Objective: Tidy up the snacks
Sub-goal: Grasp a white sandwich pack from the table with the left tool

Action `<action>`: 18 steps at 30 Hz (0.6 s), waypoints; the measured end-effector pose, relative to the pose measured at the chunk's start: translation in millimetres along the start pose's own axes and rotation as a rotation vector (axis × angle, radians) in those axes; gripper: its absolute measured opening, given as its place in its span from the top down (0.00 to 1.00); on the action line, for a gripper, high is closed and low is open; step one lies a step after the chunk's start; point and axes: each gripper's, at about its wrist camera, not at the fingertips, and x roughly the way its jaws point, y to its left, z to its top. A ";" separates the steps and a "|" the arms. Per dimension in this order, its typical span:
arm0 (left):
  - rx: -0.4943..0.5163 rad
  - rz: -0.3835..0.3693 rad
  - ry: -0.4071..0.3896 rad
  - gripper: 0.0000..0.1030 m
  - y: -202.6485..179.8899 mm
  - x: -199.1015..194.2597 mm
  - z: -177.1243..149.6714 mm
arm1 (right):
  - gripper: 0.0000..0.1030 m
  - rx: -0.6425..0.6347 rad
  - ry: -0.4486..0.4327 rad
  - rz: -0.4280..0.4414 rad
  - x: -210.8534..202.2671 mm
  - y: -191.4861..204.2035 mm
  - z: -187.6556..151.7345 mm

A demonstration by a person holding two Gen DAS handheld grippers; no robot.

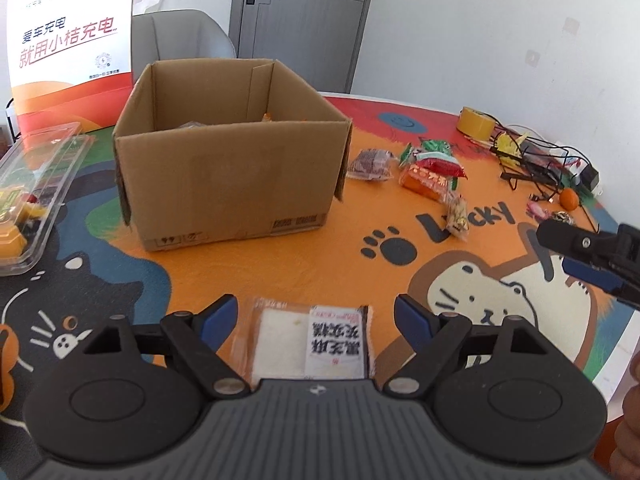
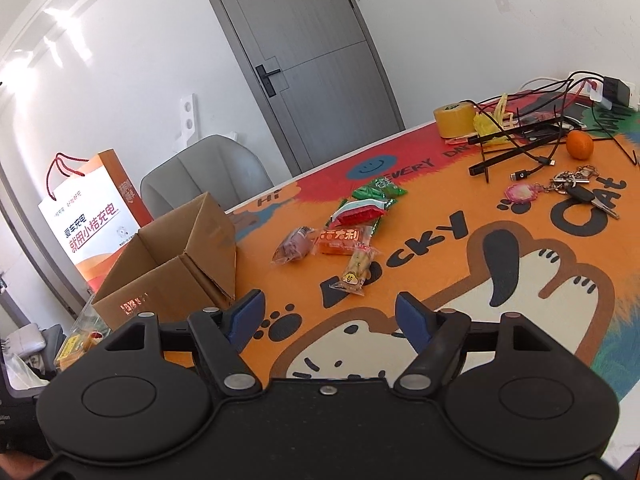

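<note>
An open cardboard box (image 1: 232, 160) stands on the cartoon table mat, with a few snacks just visible inside; it also shows in the right wrist view (image 2: 168, 276). My left gripper (image 1: 316, 312) is open, its jaws on either side of a white bread snack packet (image 1: 312, 340) lying flat on the mat. Several loose snack packets (image 1: 428, 168) lie right of the box, also seen in the right wrist view (image 2: 348, 228). My right gripper (image 2: 330, 308) is open and empty above the mat; it shows at the right edge of the left wrist view (image 1: 584, 256).
A clear plastic tray (image 1: 32, 184) with snacks sits left of the box. A paper gift bag (image 1: 72, 40) stands behind it. Yellow tape (image 2: 456, 118), cables (image 2: 532, 132), an orange (image 2: 579, 145) and keys (image 2: 580, 192) lie at the far right. A grey chair (image 2: 204, 176) stands behind the table.
</note>
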 end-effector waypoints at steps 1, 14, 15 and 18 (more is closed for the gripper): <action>0.004 0.005 0.011 0.18 0.0 0.4 -2.6 | 0.30 0.003 0.001 0.003 0.1 -0.2 -0.2; 0.015 0.004 0.039 0.47 1.6 6.2 -9.4 | 0.30 0.004 0.016 0.016 4.1 6.3 -4.4; 0.004 -0.009 0.037 0.47 2.5 5.0 -8.1 | 0.30 0.004 0.020 0.014 5.3 6.8 -4.1; 0.010 -0.018 -0.006 0.47 1.3 -4.5 -2.7 | 0.30 -0.004 0.020 0.016 6.1 8.7 -4.5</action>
